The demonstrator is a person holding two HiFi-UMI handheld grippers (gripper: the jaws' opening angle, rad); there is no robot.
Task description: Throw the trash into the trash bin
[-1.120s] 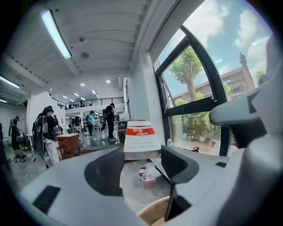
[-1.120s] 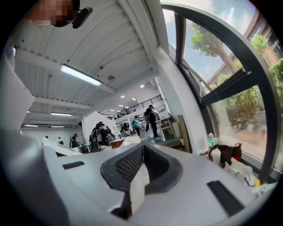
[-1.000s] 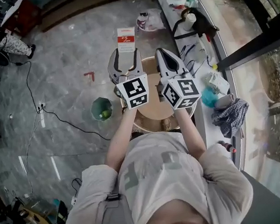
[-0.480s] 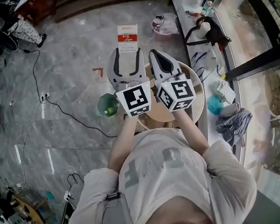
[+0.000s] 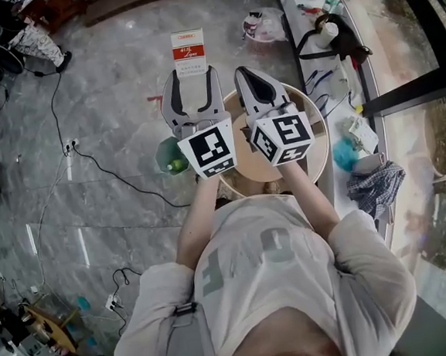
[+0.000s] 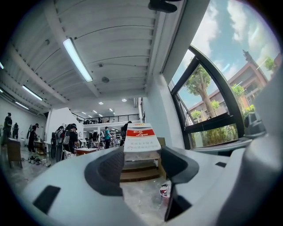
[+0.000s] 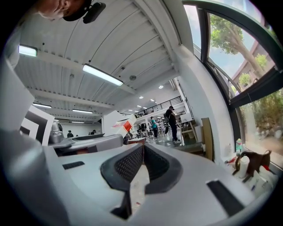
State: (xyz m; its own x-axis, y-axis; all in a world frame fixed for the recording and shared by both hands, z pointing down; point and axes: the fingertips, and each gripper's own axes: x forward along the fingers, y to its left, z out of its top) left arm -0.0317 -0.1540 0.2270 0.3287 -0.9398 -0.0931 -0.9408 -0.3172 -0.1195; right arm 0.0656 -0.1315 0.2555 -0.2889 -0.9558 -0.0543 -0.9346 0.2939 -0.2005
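Seen from the head view, a black cable (image 5: 106, 174) trails across the grey marble floor (image 5: 116, 105) at left. Just right of it stands the green trash bin (image 5: 167, 153), partly hidden under the marker cube of the left hand-held gripper (image 5: 191, 75). That hand-held gripper is held out level above the floor, its jaws set wide and clamped on the lower end of a red-and-white box (image 5: 189, 52), the trash of the task, which stands upright between the jaw tips, beyond the bin and not over it. The left gripper view shows the same left hand-held gripper (image 6: 141, 160) with the box (image 6: 141, 138) pinched between the two dark pads, against a long hall where people (image 6: 66, 139) stand in the distance. Just beside it, the right hand-held gripper (image 5: 242, 74) points the same way, over a round wooden surface (image 5: 317, 130); its own view shows the right hand-held gripper (image 7: 142, 152) with its jaws pressed together and nothing between them. At far right, a long white surface (image 5: 327, 195) runs along the window, carrying a dark bag (image 5: 334, 32), a blue item (image 5: 344, 154) and a checked cloth (image 5: 375, 182)
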